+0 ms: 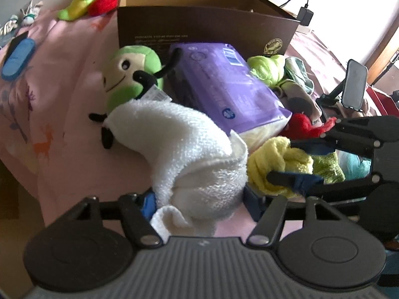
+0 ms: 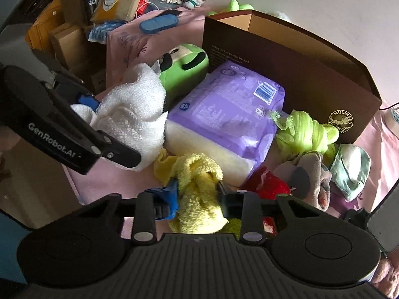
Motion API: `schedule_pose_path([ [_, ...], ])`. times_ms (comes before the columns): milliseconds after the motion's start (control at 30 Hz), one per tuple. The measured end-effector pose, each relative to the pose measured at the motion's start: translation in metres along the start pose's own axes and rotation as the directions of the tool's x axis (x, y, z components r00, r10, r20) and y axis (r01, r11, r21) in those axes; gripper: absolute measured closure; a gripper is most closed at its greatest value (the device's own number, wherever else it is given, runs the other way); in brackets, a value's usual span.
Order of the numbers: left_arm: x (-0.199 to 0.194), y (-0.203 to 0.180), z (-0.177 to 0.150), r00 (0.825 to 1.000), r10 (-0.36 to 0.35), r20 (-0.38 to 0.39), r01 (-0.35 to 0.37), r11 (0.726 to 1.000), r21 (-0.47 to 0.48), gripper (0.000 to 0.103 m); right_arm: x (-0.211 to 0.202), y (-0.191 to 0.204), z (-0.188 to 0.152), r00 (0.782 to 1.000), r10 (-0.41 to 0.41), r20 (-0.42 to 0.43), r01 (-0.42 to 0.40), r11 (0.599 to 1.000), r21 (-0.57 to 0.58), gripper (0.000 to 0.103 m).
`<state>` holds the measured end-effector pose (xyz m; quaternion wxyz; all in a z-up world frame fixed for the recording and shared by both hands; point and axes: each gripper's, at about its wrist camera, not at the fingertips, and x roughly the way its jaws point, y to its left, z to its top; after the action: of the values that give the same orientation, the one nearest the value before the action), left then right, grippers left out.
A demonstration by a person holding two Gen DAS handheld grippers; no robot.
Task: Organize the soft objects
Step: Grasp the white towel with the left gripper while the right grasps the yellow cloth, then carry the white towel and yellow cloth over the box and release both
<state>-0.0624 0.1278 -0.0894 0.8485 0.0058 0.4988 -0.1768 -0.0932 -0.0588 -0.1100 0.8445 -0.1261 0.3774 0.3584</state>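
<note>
Left wrist view shows my left gripper (image 1: 197,199) clamped on the fluffy white towel (image 1: 189,154) and my right gripper (image 2: 197,194) pinching the crumpled yellow cloth (image 2: 197,186), while the brown cardboard box (image 1: 199,25) at twelve o'clock looks empty, so nearly everything remains.

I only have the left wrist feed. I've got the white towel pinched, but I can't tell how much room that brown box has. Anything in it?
Observer: The right wrist view looks over the cardboard box rim; the part of the inside it shows looks bare.
Operator: Is the right gripper gripping properly?
Observer: Yes, the right gripper pinches the yellow towel across its bunched middle.
Operator: What lies right of the purple pack?
Observer: Beside the purple pack, a neon green yarn bundle, then a pale green cloth.
</note>
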Motion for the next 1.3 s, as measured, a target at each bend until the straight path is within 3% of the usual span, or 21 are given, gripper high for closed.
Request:
schedule_pose_path([
  [133, -0.010, -0.001, -0.003, 1.000, -0.004, 0.026, 0.003, 1.000, 0.025, 0.040, -0.010, -0.006, 0.002, 0.999, 0.033, 0.014, -0.033, 0.999, 0.026, 0.095],
  [400, -0.052, 0.007, 0.000, 0.992, -0.099, 0.081, 0.093, 0.993, 0.077, 0.040, -0.042, -0.038, 0.006, 0.996, 0.073, 0.051, -0.080, 0.986, 0.146, 0.096],
  [567, -0.078, 0.003, 0.014, 0.973, -0.179, 0.144, 0.163, 0.980, 0.115, 0.040, -0.070, -0.065, 0.012, 0.994, 0.058, 0.092, -0.078, 0.969, 0.234, 0.096],
  [767, -0.094, -0.001, 0.057, 0.941, -0.230, 0.247, 0.196, 0.968, 0.154, 0.040, -0.099, -0.107, 0.038, 0.976, 0.006, 0.217, -0.086, 0.929, 0.360, 0.096],
  [1033, -0.078, 0.001, 0.146, 0.920, -0.145, 0.365, 0.093, 0.983, 0.155, 0.040, -0.095, -0.163, 0.093, 0.931, -0.091, 0.354, -0.123, 0.835, 0.537, 0.095],
  [1133, -0.060, 0.003, 0.178, 0.925, -0.112, 0.363, 0.066, 0.988, 0.137, 0.040, -0.081, -0.183, 0.109, 0.925, -0.137, 0.354, -0.108, 0.798, 0.592, 0.095],
  [1300, -0.017, 0.005, 0.218, 0.944, -0.021, 0.330, -0.021, 0.992, 0.123, 0.039, -0.036, -0.207, 0.129, 0.940, -0.180, 0.290, -0.060, 0.750, 0.659, 0.095],
])
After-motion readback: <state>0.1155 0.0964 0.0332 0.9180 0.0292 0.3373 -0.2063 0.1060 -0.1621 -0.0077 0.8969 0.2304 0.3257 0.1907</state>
